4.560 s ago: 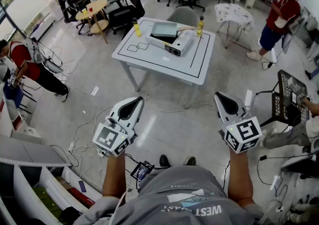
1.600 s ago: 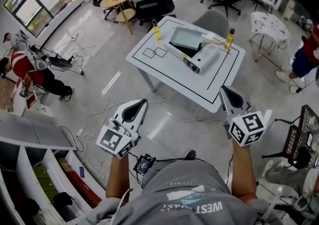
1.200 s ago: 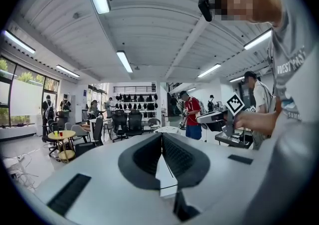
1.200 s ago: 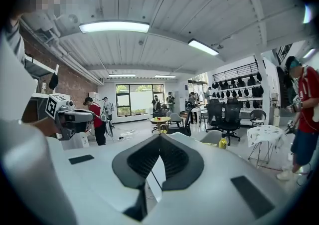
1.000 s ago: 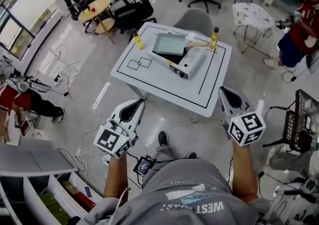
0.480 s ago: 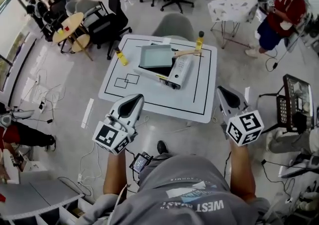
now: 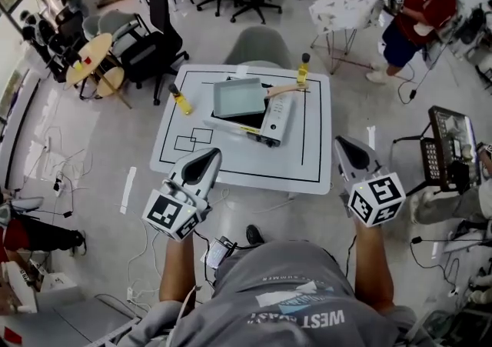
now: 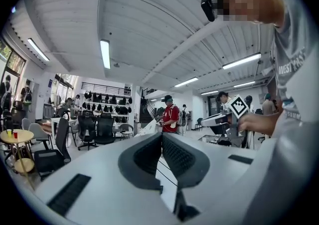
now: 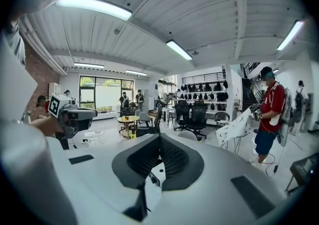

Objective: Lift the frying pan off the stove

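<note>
A grey square frying pan (image 7: 238, 97) with a wooden handle (image 7: 285, 90) sits on a white portable stove (image 7: 270, 115), on a white table (image 7: 231, 163) marked with black lines. My left gripper (image 7: 206, 155) hangs over the table's near left edge, shut and empty. My right gripper (image 7: 343, 146) is off the table's near right corner, also shut with nothing held. In the left gripper view the jaws (image 8: 161, 137) are pressed together and point level into the room. In the right gripper view the jaws (image 9: 159, 141) meet the same way. Neither gripper view shows the pan.
Two yellow bottles (image 7: 182, 101) (image 7: 304, 68) stand on the table. A grey chair (image 7: 261, 41) sits behind it. A round yellow table (image 7: 94, 58), office chairs, a person in red (image 7: 415, 7), a black rack (image 7: 447, 149) and floor cables (image 7: 138, 261) surround it.
The table with the stove and pan has come nearer and more to the middle of the head view. Both grippers stay shut, held out in front as before.
</note>
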Motion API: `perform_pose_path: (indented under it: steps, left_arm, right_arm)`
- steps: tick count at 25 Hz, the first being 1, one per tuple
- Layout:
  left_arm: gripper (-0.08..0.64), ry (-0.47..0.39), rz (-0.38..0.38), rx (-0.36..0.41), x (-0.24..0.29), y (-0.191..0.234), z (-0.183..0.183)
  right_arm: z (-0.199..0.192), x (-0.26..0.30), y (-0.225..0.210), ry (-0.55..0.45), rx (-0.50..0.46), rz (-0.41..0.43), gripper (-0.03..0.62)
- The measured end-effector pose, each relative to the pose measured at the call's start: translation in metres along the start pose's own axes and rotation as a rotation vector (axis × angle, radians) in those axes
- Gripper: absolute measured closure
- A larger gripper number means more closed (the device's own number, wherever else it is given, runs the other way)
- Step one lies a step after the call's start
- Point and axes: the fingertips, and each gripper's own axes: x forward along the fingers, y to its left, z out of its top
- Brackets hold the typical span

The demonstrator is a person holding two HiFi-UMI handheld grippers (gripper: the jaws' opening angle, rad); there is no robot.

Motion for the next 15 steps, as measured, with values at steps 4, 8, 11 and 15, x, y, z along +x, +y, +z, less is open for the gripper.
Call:
perform_pose_path:
  steps: [4,8,11,15]
  left_arm:
    - [0.561,-0.006,-0.01,-0.003,-0.007,0.023,-0.001]
    - [0.561,-0.015,-0.011,-0.008,-0.019,0.046,-0.002]
    - [0.561,-0.022,-0.01,-0.019,-0.029,0.062,-0.007]
    - [0.561,-0.038,0.005,-0.023,-0.039,0.08,-0.012]
  right_arm:
    - [0.004,0.016,0.009,0.005,0.001,-0.022,0.581]
    - [0.01,0.031,0.018,0.007,-0.007,-0.045,0.581]
    - [0.013,0.041,0.024,0.008,-0.012,-0.059,0.581]
    - [0.016,0.056,0.035,0.024,-0.029,-0.05,0.581]
